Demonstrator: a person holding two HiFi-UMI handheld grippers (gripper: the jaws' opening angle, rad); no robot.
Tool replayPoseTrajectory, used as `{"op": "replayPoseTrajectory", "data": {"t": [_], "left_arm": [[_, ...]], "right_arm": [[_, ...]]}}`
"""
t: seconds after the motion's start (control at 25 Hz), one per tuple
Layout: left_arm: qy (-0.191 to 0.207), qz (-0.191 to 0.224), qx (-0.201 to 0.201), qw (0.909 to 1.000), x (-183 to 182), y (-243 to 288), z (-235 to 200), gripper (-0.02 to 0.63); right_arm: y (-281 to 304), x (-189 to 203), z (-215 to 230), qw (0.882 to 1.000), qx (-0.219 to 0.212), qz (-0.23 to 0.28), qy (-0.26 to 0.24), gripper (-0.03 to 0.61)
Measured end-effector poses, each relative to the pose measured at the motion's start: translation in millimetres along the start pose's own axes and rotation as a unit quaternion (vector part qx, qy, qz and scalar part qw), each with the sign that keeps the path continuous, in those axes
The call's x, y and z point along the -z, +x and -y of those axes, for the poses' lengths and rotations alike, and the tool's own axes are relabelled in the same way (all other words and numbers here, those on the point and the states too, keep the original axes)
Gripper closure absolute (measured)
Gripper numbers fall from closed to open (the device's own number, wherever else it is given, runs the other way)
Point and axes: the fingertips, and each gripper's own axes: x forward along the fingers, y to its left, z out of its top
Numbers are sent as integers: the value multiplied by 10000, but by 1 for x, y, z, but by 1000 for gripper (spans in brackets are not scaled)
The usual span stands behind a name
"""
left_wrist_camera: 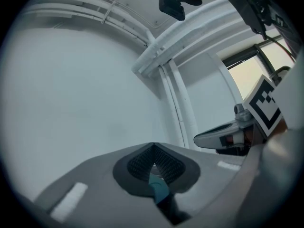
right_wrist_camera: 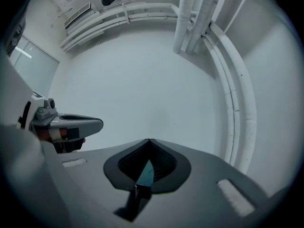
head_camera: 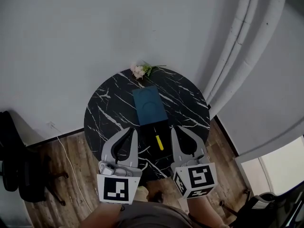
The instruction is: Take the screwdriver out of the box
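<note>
The screwdriver (head_camera: 159, 142), a small tool with a yellow handle, lies just on the person's side of the blue box (head_camera: 149, 105) on the round black marble table (head_camera: 190, 103). A dark patch sits under it, and the head view is too small to tell whether that is an open half of the box or bare tabletop. Its long axis runs roughly from the box toward the person, tilted slightly to the right at the near end.

Both grippers hover on that same near side of the box, with the screwdriver between them. The left gripper (head_camera: 134, 131) has its jaws together on nothing, and so does the right gripper (head_camera: 174, 128). Their own views face the white wall, not the tool.

The right gripper looks a little nearer, so it is probably the one to open and come down across the handle.
</note>
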Motion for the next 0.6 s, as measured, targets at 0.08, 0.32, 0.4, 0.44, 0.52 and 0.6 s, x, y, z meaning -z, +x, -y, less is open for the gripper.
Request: {"op": "replayPoseTrajectory", "data": {"t": [0.08, 0.32, 0.4, 0.44, 0.52, 0.6], "left_arm": [[-76, -84, -6, 9999, 9, 6, -7, 614], [-239, -350, 42, 9991, 34, 19, -17, 614], [-291, -414, 66, 9987, 40, 24, -20, 614], [-324, -449, 75, 9984, 43, 26, -21, 614], [-383, -532, 94, 9978, 51, 30, -24, 614], [-430, -633, 110, 9970, 60, 35, -27, 614]], "right_arm": [[10, 9, 0, 9999, -8, -150, 17, 552], [33, 44, 1, 9979, -63, -648, 71, 540], [38, 52, 2, 9971, -43, -755, 100, 537], [41, 56, 2, 9967, -34, -804, 114, 534], [47, 65, 3, 9957, -23, -911, 142, 529], [53, 76, 3, 9944, -24, -1038, 180, 522]]}}
